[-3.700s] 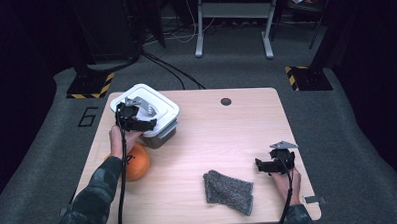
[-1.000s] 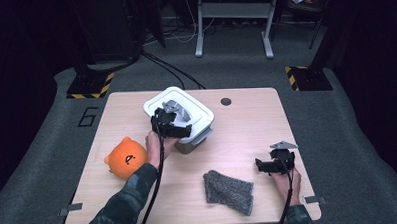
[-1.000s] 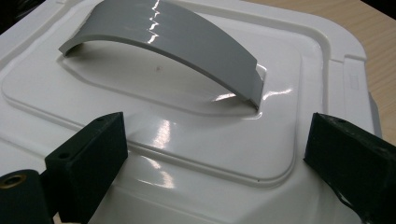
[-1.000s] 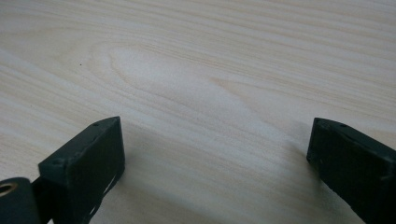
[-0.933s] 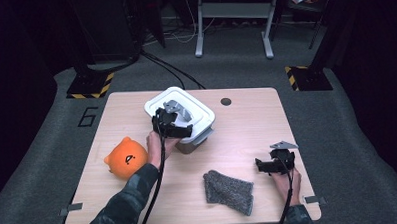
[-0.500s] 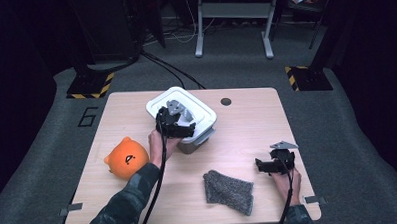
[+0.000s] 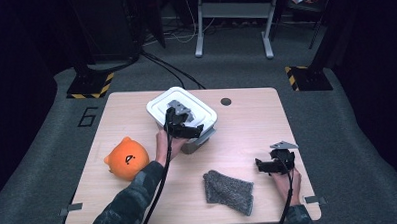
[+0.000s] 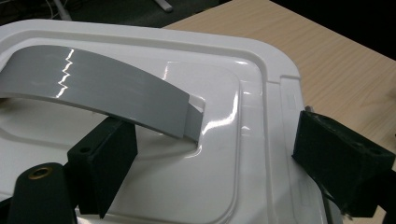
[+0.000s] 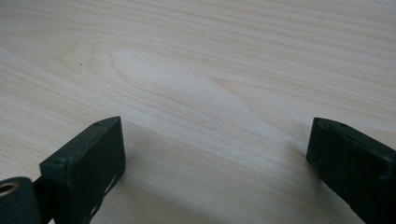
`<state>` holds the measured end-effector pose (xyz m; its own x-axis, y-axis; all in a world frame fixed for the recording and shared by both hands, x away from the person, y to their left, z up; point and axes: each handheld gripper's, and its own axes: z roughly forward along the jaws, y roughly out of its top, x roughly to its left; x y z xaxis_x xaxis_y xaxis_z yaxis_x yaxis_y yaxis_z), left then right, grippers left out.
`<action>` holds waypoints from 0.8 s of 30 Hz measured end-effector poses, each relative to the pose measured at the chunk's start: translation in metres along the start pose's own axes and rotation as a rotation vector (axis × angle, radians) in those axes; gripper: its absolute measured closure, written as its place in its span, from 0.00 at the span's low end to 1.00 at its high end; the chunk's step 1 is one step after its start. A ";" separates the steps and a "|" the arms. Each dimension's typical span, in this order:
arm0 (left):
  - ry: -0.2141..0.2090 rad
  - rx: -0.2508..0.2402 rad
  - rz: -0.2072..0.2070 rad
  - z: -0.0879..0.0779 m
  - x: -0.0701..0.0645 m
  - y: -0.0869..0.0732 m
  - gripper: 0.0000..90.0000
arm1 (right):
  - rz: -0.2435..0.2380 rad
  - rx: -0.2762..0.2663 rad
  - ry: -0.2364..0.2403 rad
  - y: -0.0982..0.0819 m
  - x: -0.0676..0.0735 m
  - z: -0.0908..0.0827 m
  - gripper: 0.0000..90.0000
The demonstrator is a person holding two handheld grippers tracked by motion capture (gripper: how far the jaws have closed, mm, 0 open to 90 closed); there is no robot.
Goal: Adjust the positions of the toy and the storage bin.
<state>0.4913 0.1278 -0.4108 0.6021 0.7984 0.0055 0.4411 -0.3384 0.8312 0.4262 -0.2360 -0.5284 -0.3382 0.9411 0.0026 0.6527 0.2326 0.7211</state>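
A white lidded box [image 7: 182, 108] with a grey body stands at the back middle of the table. My left gripper [image 7: 194, 131] hangs over the front of its lid [image 8: 196, 140]. The jaws have just been closing a little and still stand wide apart. Between them lies the lid's surface, and the end of the grey arched handle [image 8: 93, 88] sits just above one jaw; no pad presses on anything. My right gripper [image 7: 261, 166] rests open at the front right over bare wood [image 9: 187, 84], with nothing between its jaws.
An orange round plush toy [image 7: 127, 158] lies at the front left. A grey knitted cloth [image 7: 228, 190] lies at the front middle, just left of the right gripper. A small dark hole [image 7: 226, 101] marks the tabletop behind the box. Dark floor surrounds the table.
Since the earliest frame the box and my left gripper have shifted from the back left toward the middle, and the toy sits apart from my arm. The right gripper has kept still.
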 end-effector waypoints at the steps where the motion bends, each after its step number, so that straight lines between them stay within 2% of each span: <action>1: -0.003 0.003 0.001 0.000 0.000 0.000 0.15 | 0.000 0.000 0.002 0.000 0.000 0.000 0.04; 8: -0.003 -0.001 0.001 0.003 -0.006 0.002 0.13 | 0.000 -0.001 0.001 0.000 0.000 0.000 0.04; 15: 0.004 -0.005 -0.005 0.010 -0.020 0.005 0.11 | 0.000 0.000 0.001 0.000 0.000 0.000 0.04; 19: -0.006 -0.015 -0.015 0.014 -0.028 0.007 0.10 | 0.000 0.000 0.001 0.000 0.000 0.000 0.04; 24: -0.017 -0.015 -0.008 0.016 -0.033 0.008 0.09 | 0.000 -0.001 0.002 0.000 0.000 0.000 0.04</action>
<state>0.4857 0.0910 -0.4130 0.6099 0.7924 -0.0109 0.4360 -0.3240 0.8396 0.4262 -0.2360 -0.5285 -0.3391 0.9408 0.0041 0.6523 0.2320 0.7216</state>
